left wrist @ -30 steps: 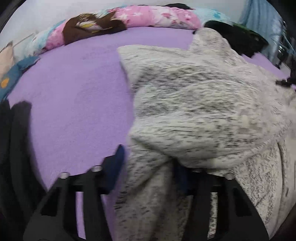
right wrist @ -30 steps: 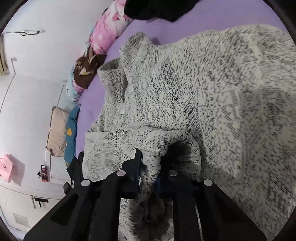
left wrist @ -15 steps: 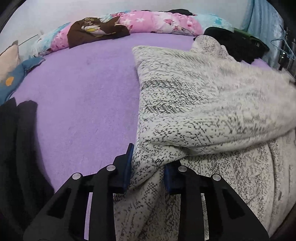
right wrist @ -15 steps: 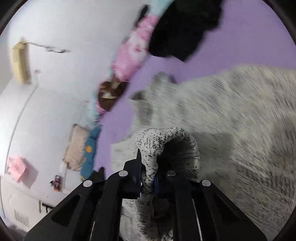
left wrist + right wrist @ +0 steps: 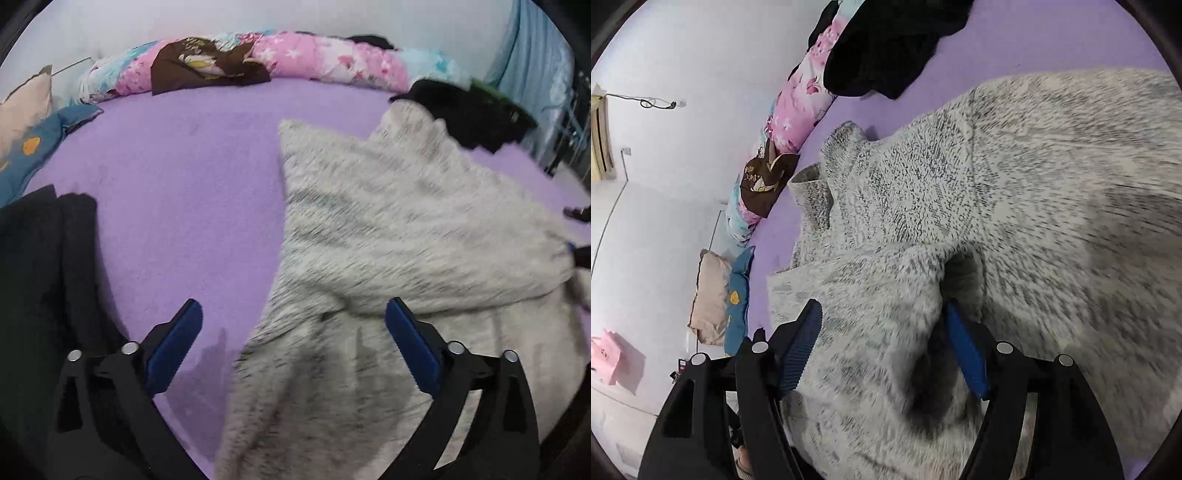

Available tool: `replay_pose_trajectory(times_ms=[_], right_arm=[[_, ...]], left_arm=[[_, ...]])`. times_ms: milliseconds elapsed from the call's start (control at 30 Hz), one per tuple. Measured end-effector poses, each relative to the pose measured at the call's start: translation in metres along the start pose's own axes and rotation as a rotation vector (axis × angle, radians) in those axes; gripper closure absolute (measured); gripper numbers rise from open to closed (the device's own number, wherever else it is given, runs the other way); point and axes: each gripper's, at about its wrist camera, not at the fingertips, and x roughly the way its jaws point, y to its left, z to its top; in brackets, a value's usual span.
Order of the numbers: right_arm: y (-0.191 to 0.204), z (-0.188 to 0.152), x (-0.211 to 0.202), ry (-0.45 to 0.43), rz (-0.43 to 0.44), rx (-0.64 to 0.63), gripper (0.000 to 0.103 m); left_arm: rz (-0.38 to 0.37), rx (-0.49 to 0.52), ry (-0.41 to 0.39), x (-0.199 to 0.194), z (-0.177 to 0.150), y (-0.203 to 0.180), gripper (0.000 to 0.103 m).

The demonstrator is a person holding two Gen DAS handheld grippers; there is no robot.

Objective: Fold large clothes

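A large grey-and-white speckled knit garment (image 5: 399, 229) lies on the purple bed (image 5: 177, 192), one part folded over the rest. My left gripper (image 5: 293, 325) is open above its near edge, the cloth lying loose between the blue pads. My right gripper (image 5: 882, 325) is open too, with the garment (image 5: 1015, 206) bunched between and under its fingers. The tip of the right gripper shows at the right edge of the left wrist view (image 5: 580, 254).
A pink floral bolster (image 5: 325, 62) and a brown cushion (image 5: 203, 66) line the far edge of the bed. A black garment pile (image 5: 469, 114) lies by the knit's far corner. Dark cloth (image 5: 40, 280) lies at the near left. Pillows (image 5: 720, 299) sit by the white wall.
Both grippers were shut on the knit garment, carrying a fold across it. Now both have opened and the folded part has dropped onto the garment.
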Motion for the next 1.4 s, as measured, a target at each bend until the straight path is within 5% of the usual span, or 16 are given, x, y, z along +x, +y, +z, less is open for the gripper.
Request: replay_pose_trajectory(times_ms=[100, 233, 400, 500, 667, 700, 800, 833, 1200, 1400], right_arm=[[0.017, -0.006, -0.023, -0.041, 0.044, -0.036, 0.035], [0.039, -0.021, -0.014, 0.027, 0.074, -0.111, 0.035], [0.024, -0.044, 0.025, 0.133, -0.004, -0.113, 0.035], [0.004, -0.044, 0.04, 0.118, -0.007, -0.041, 0.044], [-0.012, -0.049, 0.045, 0.099, 0.018, -0.034, 0.051], [-0.01, -0.048, 0.042, 0.103, 0.027, -0.022, 0.048], [0.01, -0.047, 0.026, 0.069, 0.052, -0.03, 0.014], [0.022, -0.048, 0.016, 0.04, 0.031, -0.068, 0.007], [0.054, -0.086, -0.073, -0.053, -0.324, -0.366, 0.006], [0.064, -0.128, -0.117, -0.091, -0.456, -0.425, 0.006]], left_arm=[[-0.078, -0.029, -0.032, -0.009, 0.019, -0.012, 0.006], [-0.158, -0.064, -0.027, 0.009, 0.044, -0.03, 0.006], [-0.29, -0.153, 0.028, 0.048, 0.039, -0.037, 0.006], [-0.24, -0.124, 0.089, 0.073, 0.023, -0.043, 0.006], [-0.084, 0.106, 0.081, 0.087, 0.007, -0.078, 0.006], [-0.081, 0.096, 0.085, 0.086, 0.009, -0.078, 0.006], [-0.08, 0.054, 0.105, 0.078, 0.02, -0.077, 0.006], [-0.081, 0.046, 0.107, 0.073, 0.024, -0.078, 0.006], [-0.195, -0.101, 0.117, 0.008, 0.037, -0.098, 0.006], [-0.144, -0.064, 0.056, -0.054, 0.032, -0.119, 0.006]])
